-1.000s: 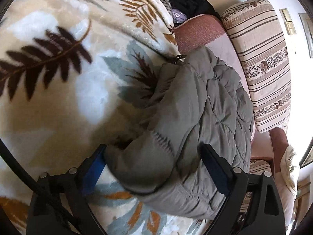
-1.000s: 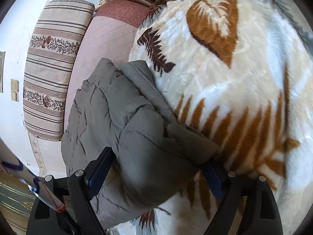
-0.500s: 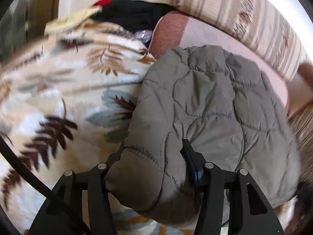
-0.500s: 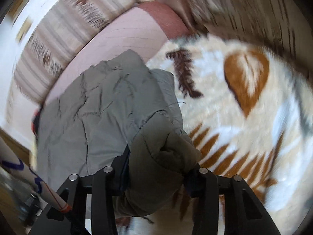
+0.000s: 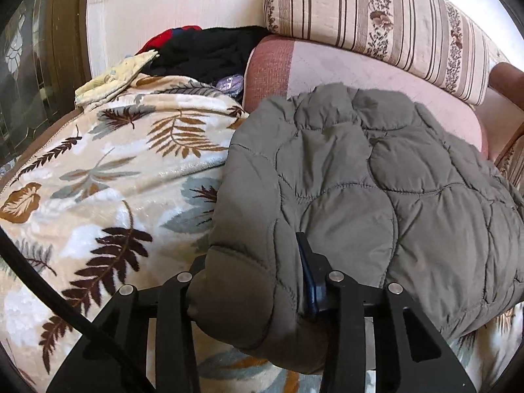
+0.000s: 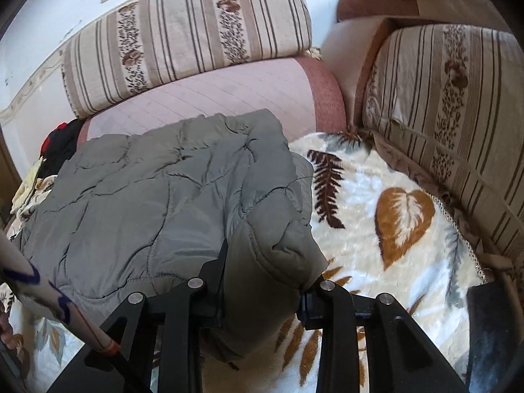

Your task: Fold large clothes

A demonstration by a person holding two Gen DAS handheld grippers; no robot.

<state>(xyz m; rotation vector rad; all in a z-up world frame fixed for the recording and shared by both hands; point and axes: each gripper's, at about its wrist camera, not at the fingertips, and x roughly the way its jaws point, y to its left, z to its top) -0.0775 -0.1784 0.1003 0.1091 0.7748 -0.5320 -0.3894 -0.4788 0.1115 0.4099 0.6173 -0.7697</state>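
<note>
Grey quilted jacket (image 5: 360, 177) spread over the leaf-print blanket (image 5: 98, 170), its far edge reaching onto the pink sofa seat (image 5: 327, 65) below the striped cushion (image 5: 376, 13). Left gripper (image 5: 252, 291) clamped on the near left corner, a thick roll of padding bulging between narrowly parted jaws. Right gripper (image 6: 262, 281) likewise pinched on the near right corner, jaws closed in on a wad of fabric. Held at both near corners, probably so that the edge travels evenly and stays square when carried over for a fold. Bulk gathered deep in each grip, likely against the slippery shell sliding out.

Compared with a second ago: jaws then wide apart around loose fabric, now drawn in tight on it. Cameras then tilted steeply over the blanket, now levelled toward the sofa back, with the dark clothes pile (image 5: 209, 49) in plain sight. Jacket then bunched and rumpled, now lying flatter and broader. Blur of half a second ago gone.
</note>
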